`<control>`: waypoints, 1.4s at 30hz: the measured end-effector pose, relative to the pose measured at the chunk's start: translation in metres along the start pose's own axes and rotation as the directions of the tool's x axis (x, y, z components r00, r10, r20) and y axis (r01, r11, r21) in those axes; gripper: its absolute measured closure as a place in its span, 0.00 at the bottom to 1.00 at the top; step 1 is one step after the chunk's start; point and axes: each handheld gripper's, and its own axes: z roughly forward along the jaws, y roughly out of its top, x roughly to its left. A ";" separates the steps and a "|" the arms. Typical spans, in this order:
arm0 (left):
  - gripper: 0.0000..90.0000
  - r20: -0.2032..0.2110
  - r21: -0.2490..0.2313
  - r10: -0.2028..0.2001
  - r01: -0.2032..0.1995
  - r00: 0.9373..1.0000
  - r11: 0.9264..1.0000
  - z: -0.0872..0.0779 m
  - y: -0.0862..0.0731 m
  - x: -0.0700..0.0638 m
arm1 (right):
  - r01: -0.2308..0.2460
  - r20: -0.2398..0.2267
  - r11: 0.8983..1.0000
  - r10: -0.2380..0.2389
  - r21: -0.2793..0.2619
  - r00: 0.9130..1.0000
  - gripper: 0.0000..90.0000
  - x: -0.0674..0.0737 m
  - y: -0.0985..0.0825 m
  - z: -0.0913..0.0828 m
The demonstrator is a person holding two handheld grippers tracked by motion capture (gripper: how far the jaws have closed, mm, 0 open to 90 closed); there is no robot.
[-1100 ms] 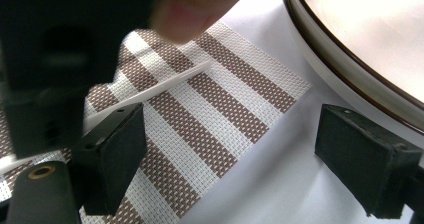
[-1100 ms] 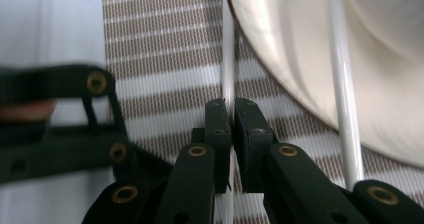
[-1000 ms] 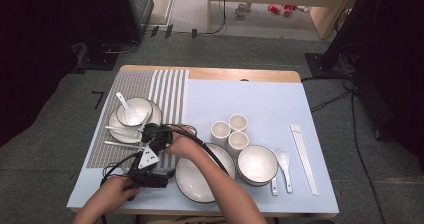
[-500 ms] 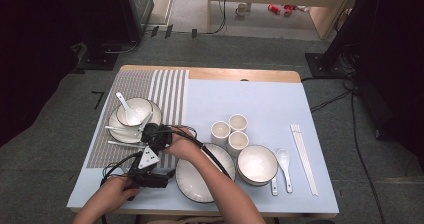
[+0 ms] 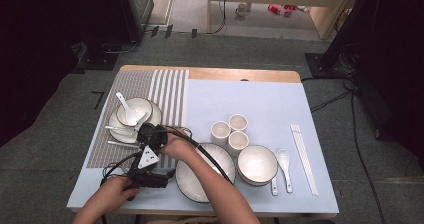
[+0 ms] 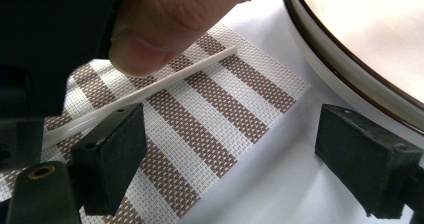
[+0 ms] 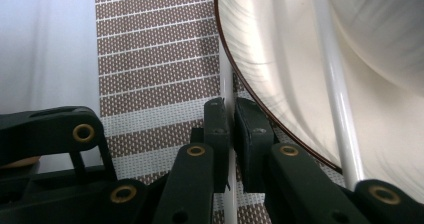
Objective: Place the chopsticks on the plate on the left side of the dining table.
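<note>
With its jaws having just closed, the right gripper (image 7: 227, 106) clamps the white chopstick (image 7: 226, 74) beside the plate (image 7: 280, 59), ready for lifting.

Tableware count, high view

Three cups (image 5: 220, 132), two spoons (image 5: 284, 160), two plates (image 5: 192, 183), two bowls (image 5: 257, 164), four chopsticks (image 5: 304, 156).

Wooden table (image 5: 240, 74) covered by a pale blue cloth (image 5: 250, 104). A brown-and-white striped woven placemat (image 5: 165, 91) lies at its left. Directly on the cloth: a large white dark-rimmed plate (image 5: 192, 181), a white bowl (image 5: 257, 164), three white cups (image 5: 238, 122), two white ceramic spoons (image 5: 284, 160), white chopsticks (image 5: 304, 156).
</note>
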 end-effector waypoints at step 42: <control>0.15 0.003 0.000 0.000 0.000 1.000 1.000 0.000 0.000 0.001 | -0.023 -0.046 0.988 0.016 -0.153 0.999 0.95 -0.011 0.014 -0.028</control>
